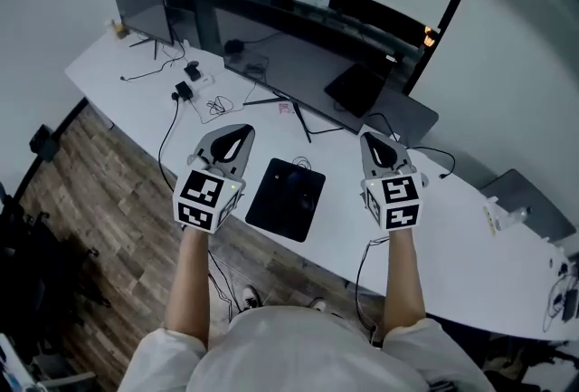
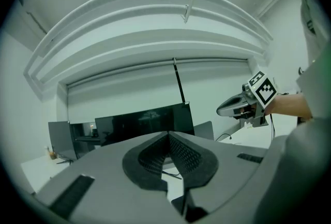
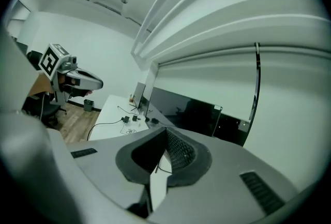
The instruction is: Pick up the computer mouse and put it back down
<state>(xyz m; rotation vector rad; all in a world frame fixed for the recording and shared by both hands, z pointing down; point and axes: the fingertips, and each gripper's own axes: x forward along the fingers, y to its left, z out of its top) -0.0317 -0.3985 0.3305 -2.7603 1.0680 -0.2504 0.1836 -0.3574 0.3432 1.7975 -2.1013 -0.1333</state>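
The dark computer mouse (image 1: 300, 189) lies on a black mouse pad (image 1: 276, 214) on the white desk (image 1: 470, 263), hard to tell apart from the pad. Both grippers hover high above the desk, pointing about level toward the monitors. My left gripper (image 1: 241, 129) is left of the pad, my right gripper (image 1: 369, 138) right of it. The tips of my left gripper (image 2: 169, 134) meet with nothing between them, and so do those of my right gripper (image 3: 166, 130). Each gripper view shows the other gripper off to the side, away from the mouse.
A wide dark monitor (image 1: 308, 73) stands behind the pad, and a smaller one (image 1: 140, 10) at the desk's far left. Cables and power adapters (image 1: 185, 91) lie at the left. A dark laptop-like slab (image 1: 357, 87) sits behind on the right. Wood floor (image 1: 99, 200) lies below the desk's edge.
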